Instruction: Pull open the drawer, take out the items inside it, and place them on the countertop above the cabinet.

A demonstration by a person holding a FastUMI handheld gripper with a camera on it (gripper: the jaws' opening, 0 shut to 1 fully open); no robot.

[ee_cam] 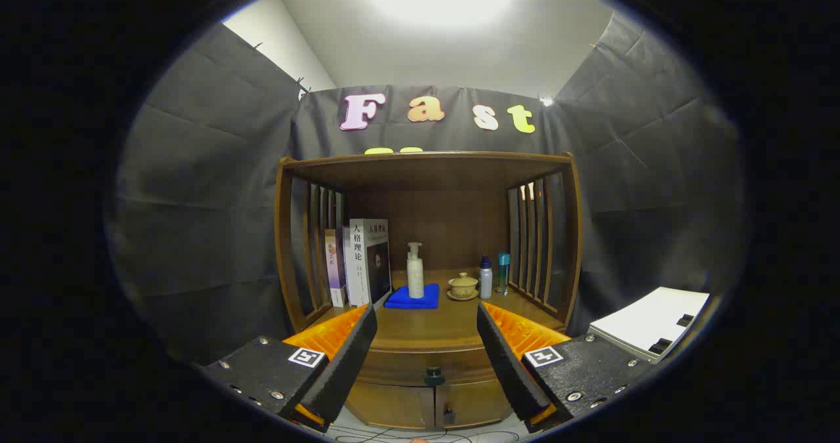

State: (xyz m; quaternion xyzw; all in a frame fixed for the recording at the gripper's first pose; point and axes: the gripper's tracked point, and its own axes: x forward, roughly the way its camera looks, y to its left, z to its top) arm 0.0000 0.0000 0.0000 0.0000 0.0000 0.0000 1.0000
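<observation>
Now, drawer [420, 364]: sitting closed under the table [426, 328], knob [434, 376] facing out.
Fingers [426, 358]: hanging spread wide, gripping nothing.
Relation: knob lying just ahead, centred between them.

Books [357, 262] left, pump bottle [415, 271] on cloth [413, 297], teacup [463, 286] right.

Upright books [357, 262] lean against the shelf's slatted left side. A white pump bottle [415, 272] stands on a folded blue cloth [413, 297]. To its right sit a lidded teacup [463, 285] on a saucer, then two small bottles [492, 275]. A white device [646, 321] lies farther right.
</observation>
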